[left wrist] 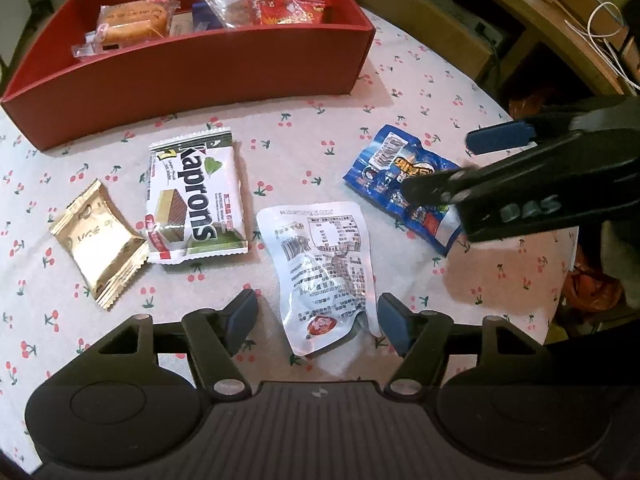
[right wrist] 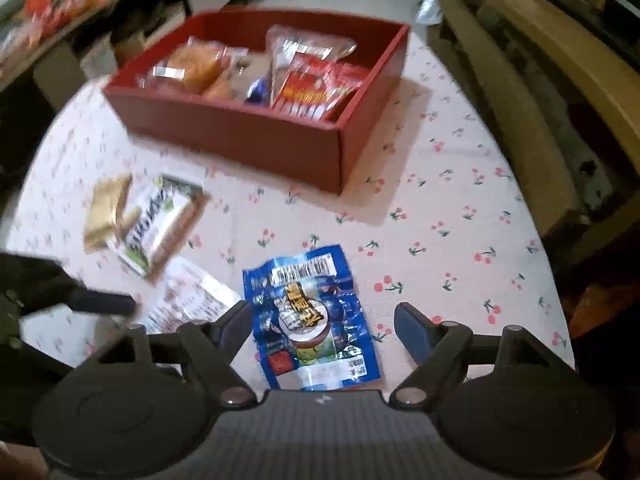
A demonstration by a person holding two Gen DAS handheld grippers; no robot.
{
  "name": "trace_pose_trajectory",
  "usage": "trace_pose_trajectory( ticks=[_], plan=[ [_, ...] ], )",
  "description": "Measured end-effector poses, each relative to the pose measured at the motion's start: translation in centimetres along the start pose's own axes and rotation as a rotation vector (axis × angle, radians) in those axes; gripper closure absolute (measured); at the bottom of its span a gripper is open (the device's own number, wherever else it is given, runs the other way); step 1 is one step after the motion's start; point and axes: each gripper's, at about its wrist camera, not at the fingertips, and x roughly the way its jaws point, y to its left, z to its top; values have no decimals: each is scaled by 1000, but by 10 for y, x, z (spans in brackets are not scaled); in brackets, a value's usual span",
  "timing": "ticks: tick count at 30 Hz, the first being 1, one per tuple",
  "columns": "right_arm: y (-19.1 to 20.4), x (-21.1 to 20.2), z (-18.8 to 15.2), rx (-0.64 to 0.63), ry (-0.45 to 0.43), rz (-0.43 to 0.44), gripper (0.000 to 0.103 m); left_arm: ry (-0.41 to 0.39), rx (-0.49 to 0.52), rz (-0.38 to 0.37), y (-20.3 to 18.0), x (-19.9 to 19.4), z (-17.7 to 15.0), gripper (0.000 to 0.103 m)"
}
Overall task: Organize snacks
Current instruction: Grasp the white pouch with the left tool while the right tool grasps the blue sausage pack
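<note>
Packets [left wrist: 196,200] loose on cloth: four.

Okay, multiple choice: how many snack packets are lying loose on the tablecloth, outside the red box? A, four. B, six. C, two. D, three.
A: four lie outside the red box: the gold packet, the Kaprons packet, the silver packet and the blue packet.

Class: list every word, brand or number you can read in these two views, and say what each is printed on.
"Kaprons": white wafer packet.
"7": same packet, top corner.
"DAS": body of the right gripper.
Silver pouch, blue packet, gold packet, snacks in the red box: print unreadable.
</note>
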Motion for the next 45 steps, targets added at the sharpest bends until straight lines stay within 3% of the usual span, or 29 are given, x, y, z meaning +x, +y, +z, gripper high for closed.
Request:
trace_pose_trajectory(
  ticks=[3,7,10,17,26,31,45],
  plan=[
    [8,16,1,-85,53,-11,11,3,2,1,-1,-1,-2,26],
    [17,23,-2,-140,54,-3,12,3,5,-3,-2,0,-4,24],
    [16,20,-3,-106,42,11,21,6,2,-2,-3,0,-2,24],
    [7,11,-12,-51,31,-61,22,2,-10,-16,-3,-3,-1,24],
    [-9,-15,-8,61,-61,-13,22,-1,-36,3,-9,2,1,27],
    [-7,-17,-4,59,-79,-5,22,-23,-26,62,-18,4,4,47],
    [-6,-39,-4,95,-170,4,22,-52,-10,52,-23,-15,-3,58]
  ],
)
